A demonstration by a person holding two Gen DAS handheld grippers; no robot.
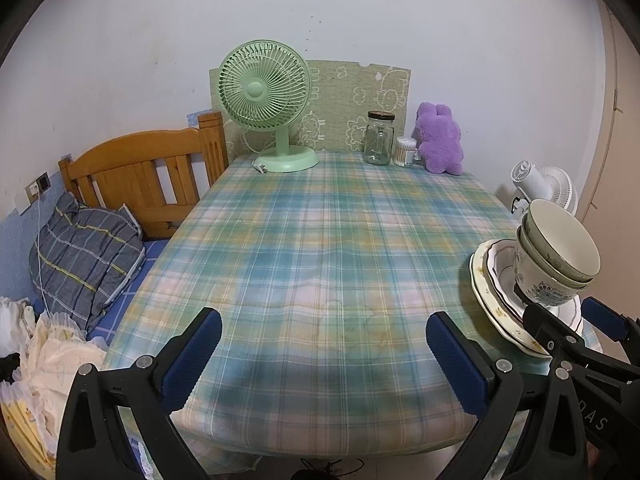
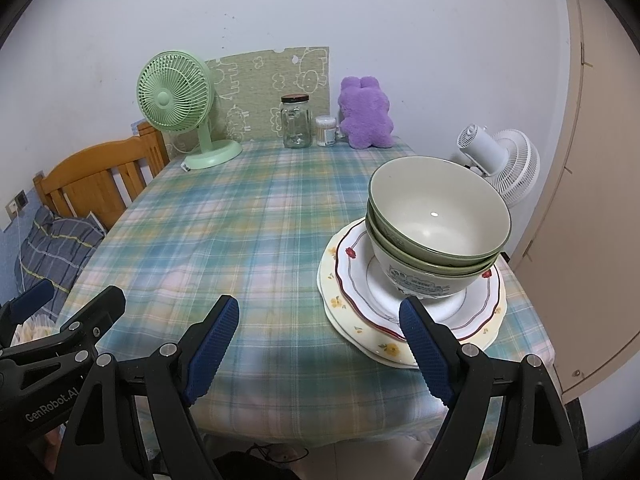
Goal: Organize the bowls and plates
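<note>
Bowls (image 2: 438, 228) sit nested on the stacked plates (image 2: 404, 312) at the desk's (image 2: 248, 240) near right corner, and we've got both the left gripper (image 1: 324, 354) and right gripper (image 2: 320, 348) hanging with jaws released, gripping nothing.

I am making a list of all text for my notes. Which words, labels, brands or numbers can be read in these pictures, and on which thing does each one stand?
"GenRobot.AI": on the black body of the left gripper, seen in the right wrist view.
"DAS": on the black body of the right gripper, left wrist view; the letters are partly cut off.
Label on the lowest bowl: too blurred to read.
Label on the cotton swab box: too small to read.
</note>
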